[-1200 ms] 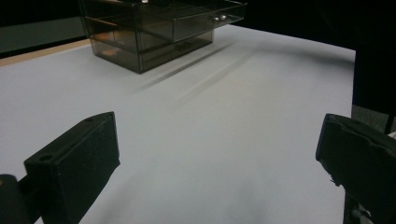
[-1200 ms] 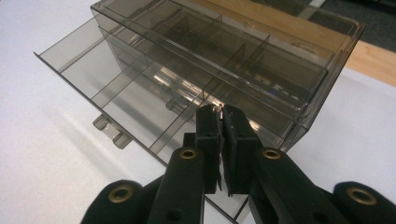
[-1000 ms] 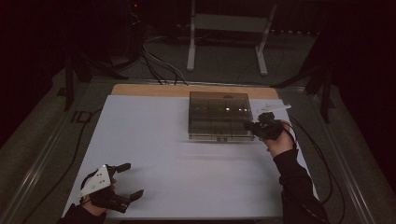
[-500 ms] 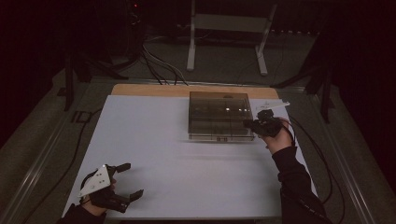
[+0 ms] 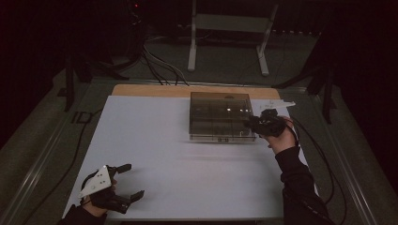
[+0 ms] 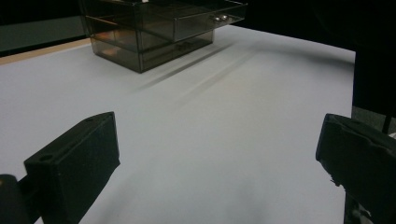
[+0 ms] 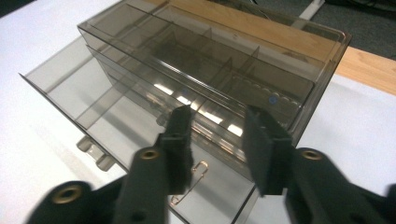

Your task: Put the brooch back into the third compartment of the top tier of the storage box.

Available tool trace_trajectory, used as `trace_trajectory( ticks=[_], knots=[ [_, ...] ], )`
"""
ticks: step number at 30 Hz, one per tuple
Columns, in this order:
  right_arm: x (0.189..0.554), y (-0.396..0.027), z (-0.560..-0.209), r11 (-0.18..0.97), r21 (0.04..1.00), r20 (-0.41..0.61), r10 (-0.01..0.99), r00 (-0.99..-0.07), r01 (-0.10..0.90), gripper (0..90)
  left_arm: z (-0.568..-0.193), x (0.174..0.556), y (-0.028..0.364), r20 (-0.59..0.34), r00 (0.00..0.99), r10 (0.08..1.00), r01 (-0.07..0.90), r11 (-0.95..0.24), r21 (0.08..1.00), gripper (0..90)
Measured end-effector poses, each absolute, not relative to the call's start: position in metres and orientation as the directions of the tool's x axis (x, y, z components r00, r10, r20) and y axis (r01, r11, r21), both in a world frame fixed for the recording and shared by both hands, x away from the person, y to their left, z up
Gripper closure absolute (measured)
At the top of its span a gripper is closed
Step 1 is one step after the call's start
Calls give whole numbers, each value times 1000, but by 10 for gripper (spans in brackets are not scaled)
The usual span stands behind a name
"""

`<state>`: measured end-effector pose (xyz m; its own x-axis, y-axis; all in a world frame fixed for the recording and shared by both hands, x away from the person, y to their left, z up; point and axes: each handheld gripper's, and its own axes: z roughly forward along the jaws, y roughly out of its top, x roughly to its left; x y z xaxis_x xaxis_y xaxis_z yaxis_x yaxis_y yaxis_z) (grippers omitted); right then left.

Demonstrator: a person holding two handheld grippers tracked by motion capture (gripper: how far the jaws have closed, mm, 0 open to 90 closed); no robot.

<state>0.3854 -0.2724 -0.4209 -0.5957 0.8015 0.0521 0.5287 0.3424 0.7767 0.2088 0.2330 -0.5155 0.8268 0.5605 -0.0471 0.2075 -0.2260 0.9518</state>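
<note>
Right gripper view: we've just been opening our right tool (image 7: 217,151) over the organizer's (image 5: 219,116) pulled-out drawer (image 7: 116,123), safety pin (image 7: 189,182) lying inside, released. Next we'd back off and push the drawer shut. Left tool (image 5: 123,183) idles open.

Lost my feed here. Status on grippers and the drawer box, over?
Right gripper just opened over the open drawer; safety pin lies inside. Left gripper open, idle on the table. Nothing in the way.
</note>
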Motion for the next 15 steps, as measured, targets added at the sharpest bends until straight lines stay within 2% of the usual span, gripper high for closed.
trace_trajectory(
  ticks=[2, 7, 10, 15],
  knots=[
    [384, -273, -418, 327, 785, 62, 804, -592, 527, 544, -515, 208, 233, -46, 826, 562, 207, -227, 952, 5],
    [380, -269, -412, 305, 810, 77, 791, -606, 501, 365, -516, 209, 233, -49, 826, 562, 210, -226, 951, 5],
    [378, -265, -410, 294, 821, 88, 783, -616, 490, 286, -515, 209, 232, -45, 830, 556, 205, -228, 952, 5],
    [375, -257, -405, 285, 830, 114, 755, -645, 480, 191, -515, 209, 232, -48, 829, 557, 207, -226, 952, 5]
  ],
)
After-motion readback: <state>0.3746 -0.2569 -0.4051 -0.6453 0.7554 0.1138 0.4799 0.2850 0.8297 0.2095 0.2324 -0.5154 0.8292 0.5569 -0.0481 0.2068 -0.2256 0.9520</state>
